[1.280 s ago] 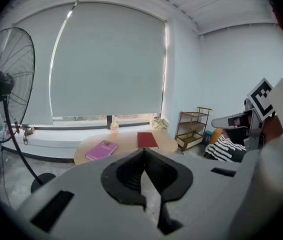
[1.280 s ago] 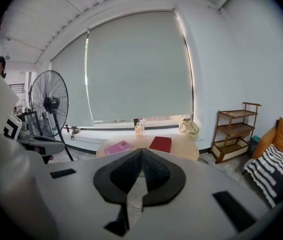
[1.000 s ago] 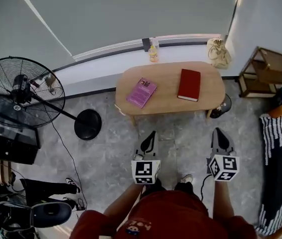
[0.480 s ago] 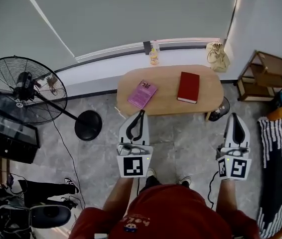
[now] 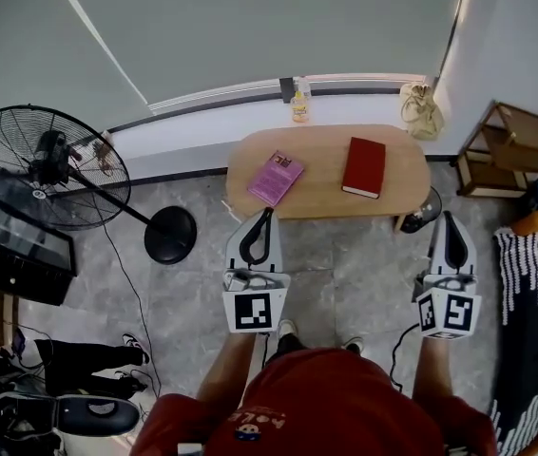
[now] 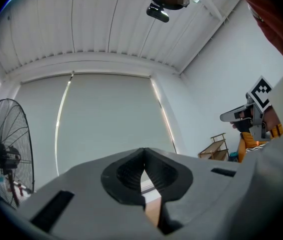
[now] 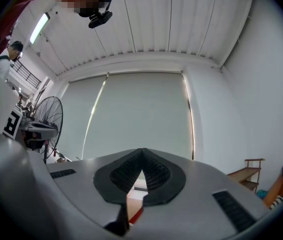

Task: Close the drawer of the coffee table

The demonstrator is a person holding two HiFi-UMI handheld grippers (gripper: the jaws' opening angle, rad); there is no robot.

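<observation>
Lift: your left gripper and right gripper have risen level, both pinched shut and empty, well short of the coffee table; its drawer shows nowhere, either shut or hidden.

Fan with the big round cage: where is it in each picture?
Head view: the fan stands at the left side, on the floor.
Left gripper view: it is cut off by the far left edge.
Right gripper view: it is small, at the left.
Shared landmark: the wooden shelf, at the right in all three.
</observation>
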